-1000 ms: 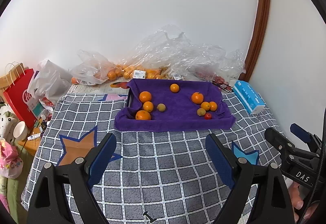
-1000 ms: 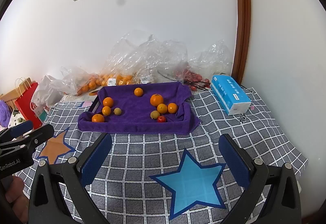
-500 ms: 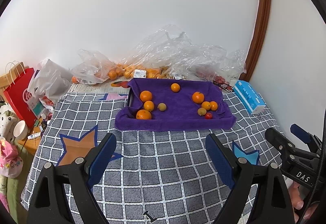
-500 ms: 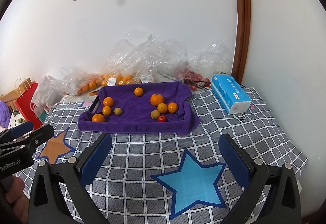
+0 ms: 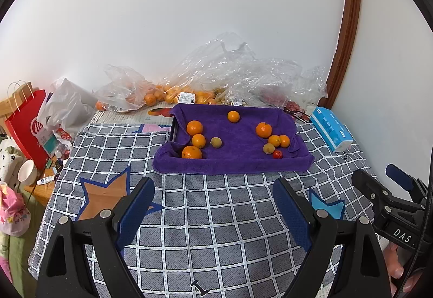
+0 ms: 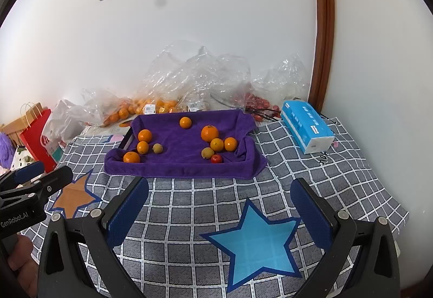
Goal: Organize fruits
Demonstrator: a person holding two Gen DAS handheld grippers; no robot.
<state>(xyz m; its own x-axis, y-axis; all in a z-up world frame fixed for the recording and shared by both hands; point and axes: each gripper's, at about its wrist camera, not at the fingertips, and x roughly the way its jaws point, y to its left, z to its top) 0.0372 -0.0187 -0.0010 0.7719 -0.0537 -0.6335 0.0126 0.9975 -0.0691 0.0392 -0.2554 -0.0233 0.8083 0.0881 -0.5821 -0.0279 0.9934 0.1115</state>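
Nearest, the left claw [image 5: 213, 206] stands wide, nothing between its blue pads, above the grey checked cloth [image 5: 216, 216] that covers the tabletop. The right claw [image 6: 219, 206] stands equally wide and empty, above a blue star [image 6: 257, 241] printed on the cloth. An orange star [image 5: 105, 197] print lies to the left.

Beyond both claws sits a tray draped in a purple towel [image 5: 232, 165]. On the towel lie two fruit groups. Left group: three oranges [image 5: 198, 140] and one small yellow-green fruit [image 5: 216, 142]. Right group: one large orange [image 5: 263, 130], two smaller ones [image 5: 278, 140], a yellowish fruit [image 5: 268, 148] and a small red fruit [image 5: 277, 154]. A single orange [image 5: 233, 116] lies near the far edge.

A blue tissue pack [image 6: 307, 126] lies right of the tray. Behind, against the wall, clear plastic bags [image 5: 216, 76] hold more oranges.
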